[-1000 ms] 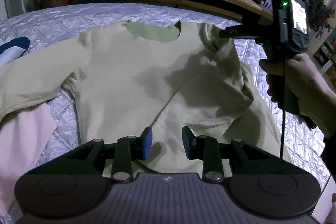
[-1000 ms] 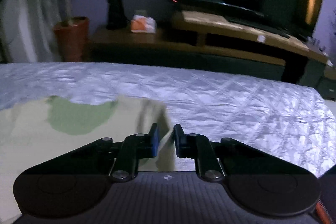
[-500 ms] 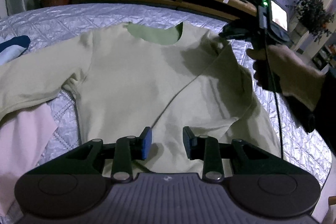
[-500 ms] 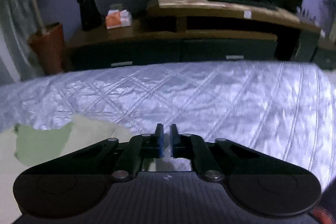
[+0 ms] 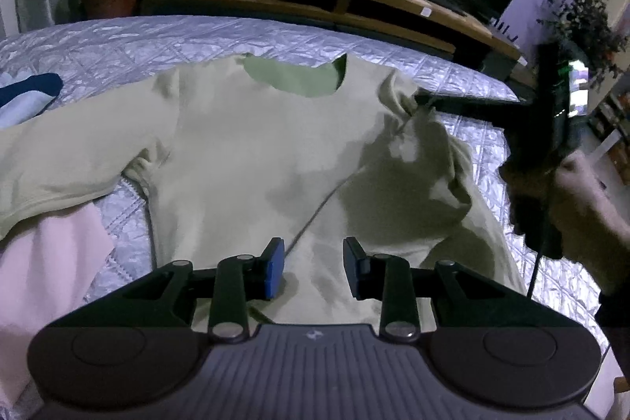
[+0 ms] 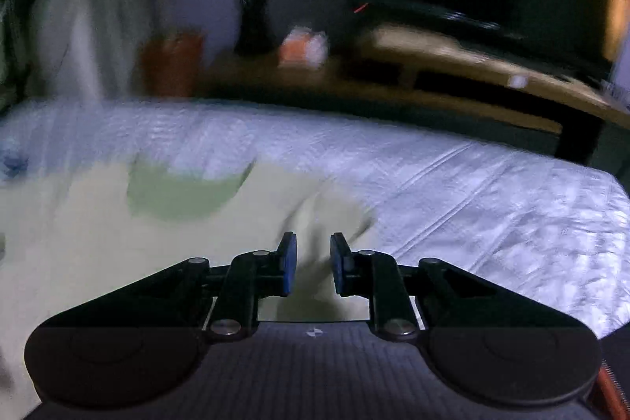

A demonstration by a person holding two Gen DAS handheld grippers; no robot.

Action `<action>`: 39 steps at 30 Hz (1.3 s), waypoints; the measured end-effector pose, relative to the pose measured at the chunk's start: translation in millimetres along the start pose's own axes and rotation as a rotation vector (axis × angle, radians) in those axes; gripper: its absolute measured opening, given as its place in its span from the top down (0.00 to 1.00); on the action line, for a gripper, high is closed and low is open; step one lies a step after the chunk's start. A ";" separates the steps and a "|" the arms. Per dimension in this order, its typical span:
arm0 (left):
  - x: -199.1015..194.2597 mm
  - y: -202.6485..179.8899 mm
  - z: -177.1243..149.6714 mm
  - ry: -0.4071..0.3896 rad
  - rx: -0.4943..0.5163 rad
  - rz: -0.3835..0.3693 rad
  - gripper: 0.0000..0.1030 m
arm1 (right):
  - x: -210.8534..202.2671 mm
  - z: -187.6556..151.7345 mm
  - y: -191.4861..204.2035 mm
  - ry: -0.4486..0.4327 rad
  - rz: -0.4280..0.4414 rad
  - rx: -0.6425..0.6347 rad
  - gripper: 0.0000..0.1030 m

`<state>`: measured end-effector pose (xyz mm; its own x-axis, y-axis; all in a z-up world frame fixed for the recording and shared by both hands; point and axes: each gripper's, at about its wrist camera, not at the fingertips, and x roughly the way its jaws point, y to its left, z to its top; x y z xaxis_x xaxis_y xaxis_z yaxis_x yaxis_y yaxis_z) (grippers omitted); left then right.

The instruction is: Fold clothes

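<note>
Meanwhile a pale green sweater point(image 5: 244, 160) lies flat on the quilted bed point(image 5: 118, 38), left gripper point(image 5: 313, 268) wide open above its hem, right gripper point(image 6: 313, 262) parted, empty, over its shoulder.

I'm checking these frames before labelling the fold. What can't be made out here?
- Right wrist view: motion blur; whether the right hand-held gripper touches the sweater is unclear.
- Left wrist view: the sweater's hem is hidden behind the left hand-held gripper.
- Left wrist view: the sweater's left sleeve is cut off by the edge.
- Left wrist view: the pink cloth is cut off too.
</note>
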<state>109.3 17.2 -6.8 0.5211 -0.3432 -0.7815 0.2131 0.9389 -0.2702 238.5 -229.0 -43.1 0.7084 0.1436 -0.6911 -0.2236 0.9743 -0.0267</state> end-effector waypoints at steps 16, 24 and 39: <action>-32.6 61.3 16.1 -0.102 -0.180 0.108 0.65 | -120.0 -102.2 126.3 -0.084 0.254 -0.664 0.49; -35.0 62.6 15.7 -0.103 -0.204 0.071 0.65 | -121.0 -128.8 153.4 -0.088 0.273 -0.745 0.28; -34.7 58.2 16.7 -0.112 -0.214 0.066 0.64 | -201.9 -72.3 106.8 -0.371 0.340 -0.208 0.96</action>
<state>117.5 83.3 14.0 0.6186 -0.2709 -0.7375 0.0021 0.9393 -0.3432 23.2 -166.5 41.4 0.7533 0.5330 -0.3853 -0.5824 0.8128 -0.0143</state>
